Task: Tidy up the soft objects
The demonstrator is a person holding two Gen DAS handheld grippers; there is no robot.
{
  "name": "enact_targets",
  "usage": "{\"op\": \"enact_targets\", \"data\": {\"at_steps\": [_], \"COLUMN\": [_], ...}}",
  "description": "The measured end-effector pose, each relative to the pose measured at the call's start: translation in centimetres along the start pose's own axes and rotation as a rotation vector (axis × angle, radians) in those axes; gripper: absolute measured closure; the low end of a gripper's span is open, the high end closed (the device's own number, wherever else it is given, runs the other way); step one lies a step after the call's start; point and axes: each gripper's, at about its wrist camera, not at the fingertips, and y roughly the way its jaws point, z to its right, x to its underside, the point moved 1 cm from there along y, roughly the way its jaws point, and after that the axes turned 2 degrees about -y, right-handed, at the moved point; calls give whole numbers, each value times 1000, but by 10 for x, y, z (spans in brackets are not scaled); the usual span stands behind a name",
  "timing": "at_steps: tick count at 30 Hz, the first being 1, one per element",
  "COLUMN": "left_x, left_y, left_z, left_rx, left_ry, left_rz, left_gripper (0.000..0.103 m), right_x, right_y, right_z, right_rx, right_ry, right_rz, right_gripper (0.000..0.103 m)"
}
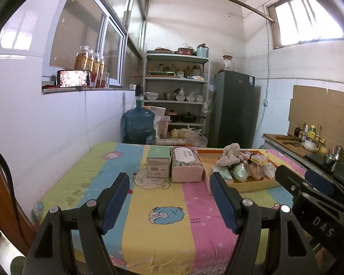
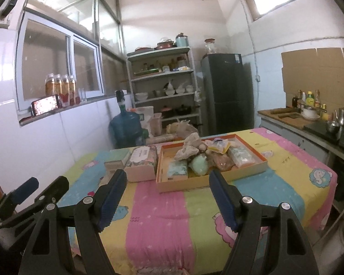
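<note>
Left wrist view has the left gripper (image 1: 169, 197) hovering above the striped cartoon cloth (image 1: 149, 206) on the desk, fingers spread wide and holding nothing. Ahead sit a green-topped box (image 1: 156, 163) and a floral tissue pack (image 1: 186, 166), touching. Just right of them, the orange tray (image 2: 252, 171) holds a heap of soft objects (image 2: 204, 158). Right gripper (image 2: 167, 194) likewise gapes empty, near the tray's front edge.

Left gripper (image 1: 169, 197) gapes wide, empty; right gripper (image 2: 167, 194) likewise, both side by side.
</note>
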Motion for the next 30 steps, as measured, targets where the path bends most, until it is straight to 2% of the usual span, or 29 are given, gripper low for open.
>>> {"op": "enact_targets", "data": {"at_steps": [30], "left_x": [3], "left_y": [-1], "left_z": [4], "left_rx": [-12], "left_ry": [30], "left_rz": [2], "left_gripper": [31], "right_x": [0], "right_y": [-2], "right_z": [0], "right_rx": [20], "right_ry": [-9], "right_rz": [19], "right_gripper": [27]}}
